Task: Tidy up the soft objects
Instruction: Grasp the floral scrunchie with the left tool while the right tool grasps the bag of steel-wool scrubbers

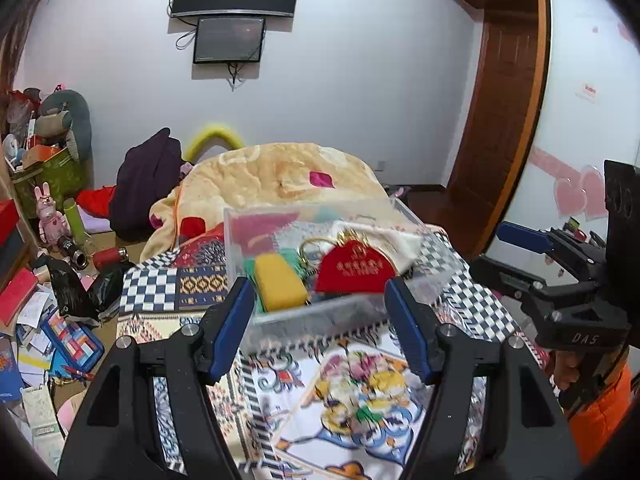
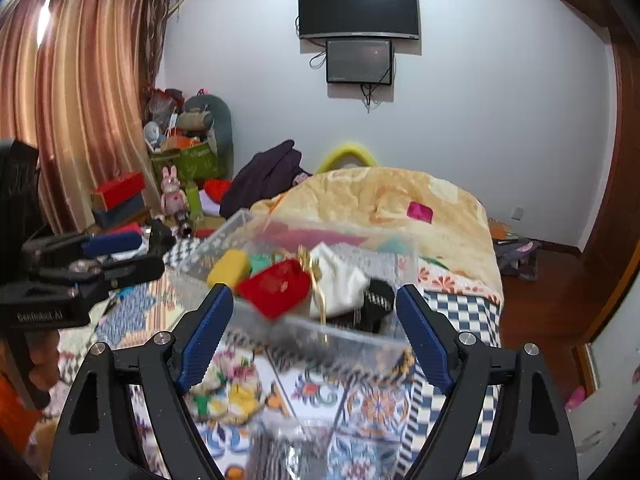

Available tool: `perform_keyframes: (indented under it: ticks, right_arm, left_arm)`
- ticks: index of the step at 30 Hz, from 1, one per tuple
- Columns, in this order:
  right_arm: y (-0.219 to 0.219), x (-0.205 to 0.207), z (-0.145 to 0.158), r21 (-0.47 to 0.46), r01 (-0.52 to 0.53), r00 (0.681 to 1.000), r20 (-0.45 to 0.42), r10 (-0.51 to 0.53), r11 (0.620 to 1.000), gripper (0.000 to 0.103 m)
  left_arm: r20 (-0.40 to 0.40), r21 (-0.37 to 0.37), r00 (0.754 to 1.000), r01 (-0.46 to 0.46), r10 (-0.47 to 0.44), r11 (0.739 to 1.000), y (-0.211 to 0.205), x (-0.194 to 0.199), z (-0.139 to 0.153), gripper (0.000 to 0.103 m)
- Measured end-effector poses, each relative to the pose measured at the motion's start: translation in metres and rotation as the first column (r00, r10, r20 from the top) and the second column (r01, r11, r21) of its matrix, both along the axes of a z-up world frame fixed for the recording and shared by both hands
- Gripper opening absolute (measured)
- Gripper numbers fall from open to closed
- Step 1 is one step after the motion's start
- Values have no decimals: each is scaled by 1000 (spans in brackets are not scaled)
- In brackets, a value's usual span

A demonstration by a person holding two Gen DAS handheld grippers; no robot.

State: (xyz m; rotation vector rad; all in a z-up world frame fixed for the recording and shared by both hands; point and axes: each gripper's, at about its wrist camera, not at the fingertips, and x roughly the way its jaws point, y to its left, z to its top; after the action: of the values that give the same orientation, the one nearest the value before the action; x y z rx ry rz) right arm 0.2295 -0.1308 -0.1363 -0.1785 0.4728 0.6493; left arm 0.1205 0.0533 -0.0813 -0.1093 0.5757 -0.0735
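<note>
A clear plastic box (image 1: 320, 312) stands on the patterned bedspread (image 1: 352, 392). It holds a yellow sponge (image 1: 280, 282), a red pouch (image 1: 354, 268) with gold trim, a white cloth bag (image 1: 384, 240) and green fabric. The right wrist view shows the same box (image 2: 360, 332), yellow sponge (image 2: 229, 267), red pouch (image 2: 276, 286), white bag (image 2: 340, 280) and a black item (image 2: 376, 296). My left gripper (image 1: 320, 296) is open and empty, just short of the box's near wall. My right gripper (image 2: 314, 304) is open and empty before the box; it also shows in the left wrist view (image 1: 520, 236).
A rolled cream blanket (image 1: 280, 176) lies behind the box with dark clothes (image 1: 148, 184) beside it. The floor at left is cluttered with papers, a pencil case (image 1: 72, 336), a black bag (image 1: 76, 292) and toys. A wooden door frame (image 1: 508, 120) stands at right.
</note>
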Motion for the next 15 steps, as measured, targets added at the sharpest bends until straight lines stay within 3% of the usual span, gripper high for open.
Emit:
perform_keyframes:
  ticks: [10, 15]
  right_arm:
    - [4, -23, -57, -141, -43, 996, -86, 31, 989, 82]
    - [2, -30, -81, -134, -41, 985, -174, 17, 990, 82]
  left_arm:
    - [-103, 17, 993, 55, -53, 998, -27, -20, -37, 68]
    - [-183, -23, 981, 64, -67, 998, -35, -24, -66, 68]
